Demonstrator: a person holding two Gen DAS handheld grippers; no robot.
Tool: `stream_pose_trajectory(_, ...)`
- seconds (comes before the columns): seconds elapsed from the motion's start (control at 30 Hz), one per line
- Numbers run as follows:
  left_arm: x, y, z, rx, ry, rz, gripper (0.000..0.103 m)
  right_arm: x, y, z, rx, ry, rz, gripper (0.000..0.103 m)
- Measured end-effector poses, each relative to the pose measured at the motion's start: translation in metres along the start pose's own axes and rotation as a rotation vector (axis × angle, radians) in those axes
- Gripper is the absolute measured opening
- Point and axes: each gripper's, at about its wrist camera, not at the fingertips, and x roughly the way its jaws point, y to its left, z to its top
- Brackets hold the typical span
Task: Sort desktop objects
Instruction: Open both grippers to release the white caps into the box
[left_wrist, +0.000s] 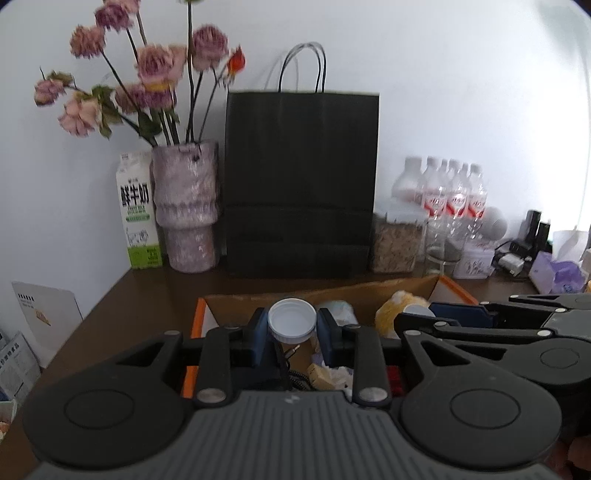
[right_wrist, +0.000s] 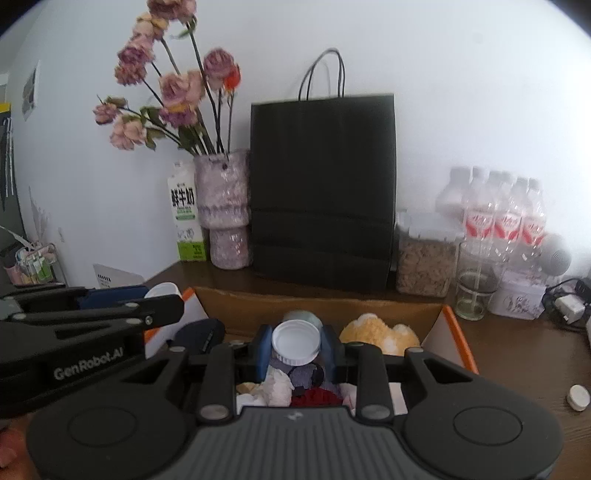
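left fingers: left gripper (left_wrist: 291, 334) is clamped on a white lid (left_wrist: 291, 319), pads on both sides
right fingers: right gripper (right_wrist: 295, 352) is squeezing a white-capped jar (right_wrist: 295, 341)
where: both held over the open cardboard box (right_wrist: 332, 308), side by side
in the box: yellow plush (right_wrist: 380, 330), crumpled bits
behind: black paper bag (right_wrist: 321, 192), flower vase (right_wrist: 223, 210), milk carton (right_wrist: 186, 216)
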Motion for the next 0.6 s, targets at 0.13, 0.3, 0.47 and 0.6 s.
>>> stream_pose_trajectory(0.13,0.020,0.002,-0.007,-0.001,0.028,0.014,0.029,0.019,-0.001,-0.005,-0.012,0.019,-0.008,0.027)
stream_pose_trajectory(0.3,0.033,0.002,-0.014,0.015,0.032,0.038,0.029,0.036,0.000,-0.009,-0.039,0.046,-0.032,0.027)
stream_pose_trajectory(0.47,0.043,0.003,-0.021,0.035,0.057,0.044,0.029,0.044,0.005,-0.015,-0.077,0.063,-0.040,0.027)
stream_pose_trajectory(0.6,0.043,0.000,-0.023,0.055,0.059,0.059,0.030,0.042,0.004,-0.017,-0.075,0.067,-0.031,0.028)
